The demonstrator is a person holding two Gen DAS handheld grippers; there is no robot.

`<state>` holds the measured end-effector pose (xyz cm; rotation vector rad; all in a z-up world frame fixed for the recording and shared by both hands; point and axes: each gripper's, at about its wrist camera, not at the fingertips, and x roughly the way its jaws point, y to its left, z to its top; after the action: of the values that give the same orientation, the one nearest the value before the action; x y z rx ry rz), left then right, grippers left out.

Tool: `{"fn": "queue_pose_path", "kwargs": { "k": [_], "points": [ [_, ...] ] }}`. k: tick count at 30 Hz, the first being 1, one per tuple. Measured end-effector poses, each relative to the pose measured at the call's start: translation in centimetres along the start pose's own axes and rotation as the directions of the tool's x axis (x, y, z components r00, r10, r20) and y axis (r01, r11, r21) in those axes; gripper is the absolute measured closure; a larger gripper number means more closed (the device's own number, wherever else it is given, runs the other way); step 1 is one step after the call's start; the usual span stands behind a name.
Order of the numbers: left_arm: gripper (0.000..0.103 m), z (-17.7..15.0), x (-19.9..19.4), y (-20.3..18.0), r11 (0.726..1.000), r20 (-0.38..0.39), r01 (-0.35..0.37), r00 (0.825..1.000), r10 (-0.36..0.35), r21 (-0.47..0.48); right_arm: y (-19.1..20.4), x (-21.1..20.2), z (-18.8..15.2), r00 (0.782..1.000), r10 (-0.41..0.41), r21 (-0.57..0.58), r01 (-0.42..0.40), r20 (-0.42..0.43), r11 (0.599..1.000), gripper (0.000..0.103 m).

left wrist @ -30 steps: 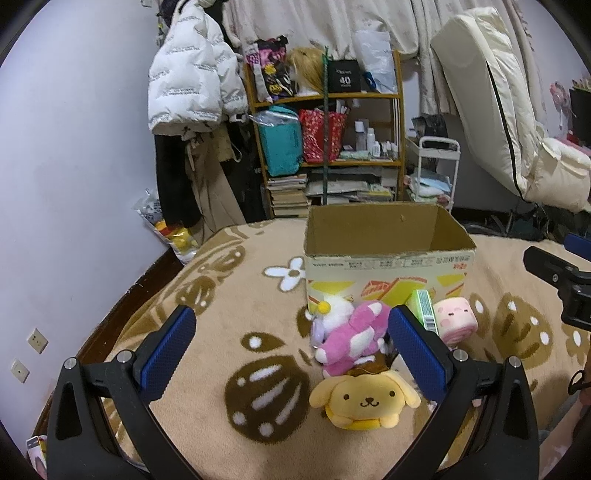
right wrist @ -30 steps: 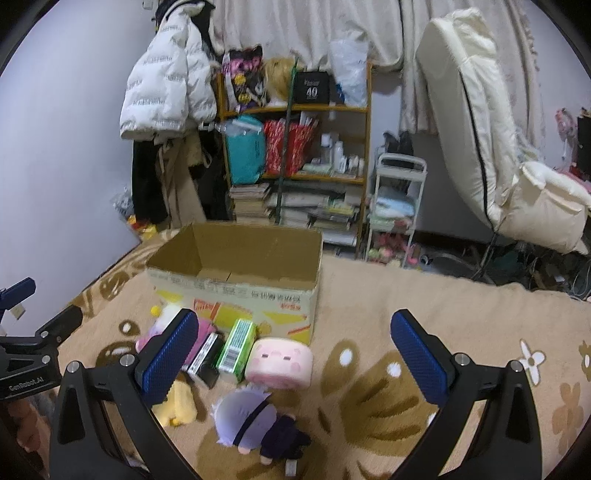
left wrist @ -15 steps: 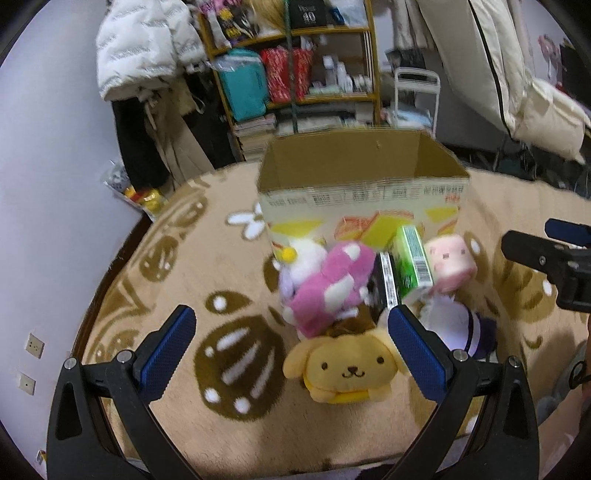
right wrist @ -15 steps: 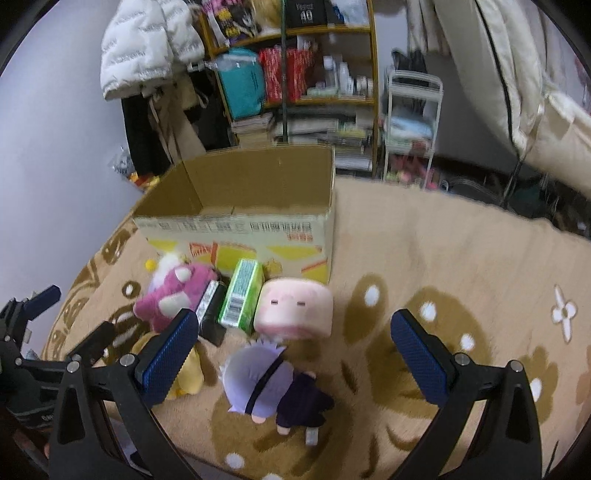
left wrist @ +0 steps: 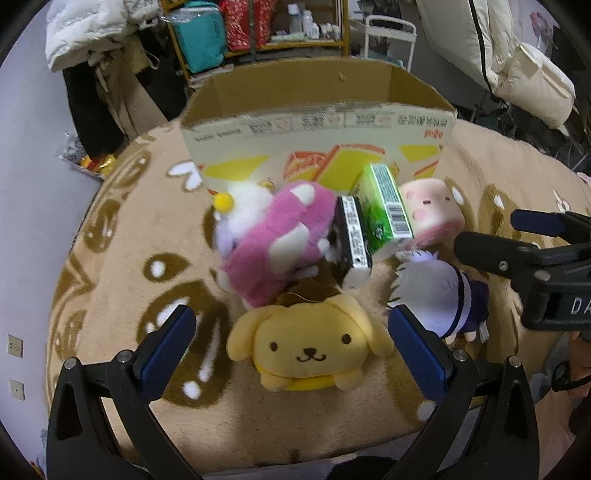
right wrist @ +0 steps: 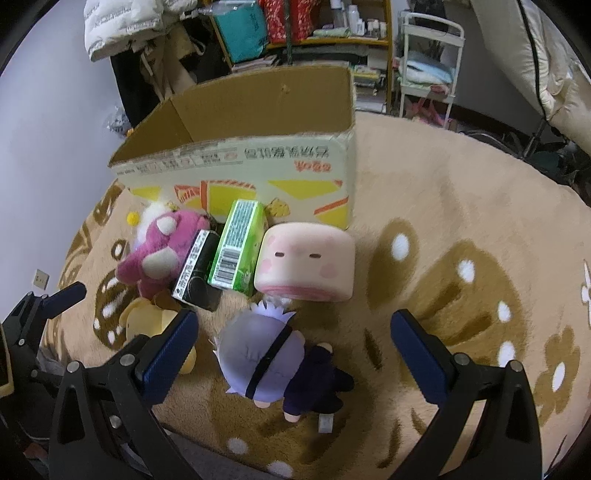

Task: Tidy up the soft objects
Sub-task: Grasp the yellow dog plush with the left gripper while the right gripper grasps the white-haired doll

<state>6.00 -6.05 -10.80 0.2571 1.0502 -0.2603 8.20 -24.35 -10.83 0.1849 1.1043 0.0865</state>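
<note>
- Left wrist view: my left gripper (left wrist: 291, 338) has its blue-padded fingers (left wrist: 164, 352) spread wide, and the yellow floppy-eared dog plush (left wrist: 308, 345) lies directly between and just ahead of them, face up toward me, its long axis running crosswise from finger to finger.
- My right gripper (right wrist: 293, 345) is spread just as wide and holds nothing; the lilac-haired doll in dark clothes (right wrist: 275, 363) lies between its fingers, tilted, head toward the left finger.
- So each hand is nearest its own toy. I judge the left's dog the straighter grab.
- Behind them the pink-and-white plush (left wrist: 275, 243), a black carton (left wrist: 352, 240), a green carton (left wrist: 388, 206) and a pale pink block-shaped plush (right wrist: 306, 264) crowd against the open cardboard box (right wrist: 258, 158). The box looks empty, though I cannot see its floor.
- Everything rests on a tan fleece blanket with brown patterns (right wrist: 461, 221), a soft surface. Cluttered shelves (left wrist: 258, 26) stand beyond.
</note>
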Motion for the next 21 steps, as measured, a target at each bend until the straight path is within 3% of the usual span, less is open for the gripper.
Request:
{"fn": "queue_pose_path", "kwargs": {
  "k": [9, 21],
  "points": [
    [0.001, 0.0, 2.6, -1.0, 0.999, -0.096, 0.029, 0.995, -0.026, 0.024, 0.8, 2.4, -0.3, 0.996, 0.006, -0.038, -0.010, -0.094, 0.999, 0.000],
    [0.001, -0.5, 5.6, -1.8, 0.999, -0.192, 0.035, 0.981, -0.029, 0.030, 1.0, 5.6, -0.9, 0.974, 0.017, -0.048, -0.028, -0.227, 0.998, 0.003]
  ]
}}
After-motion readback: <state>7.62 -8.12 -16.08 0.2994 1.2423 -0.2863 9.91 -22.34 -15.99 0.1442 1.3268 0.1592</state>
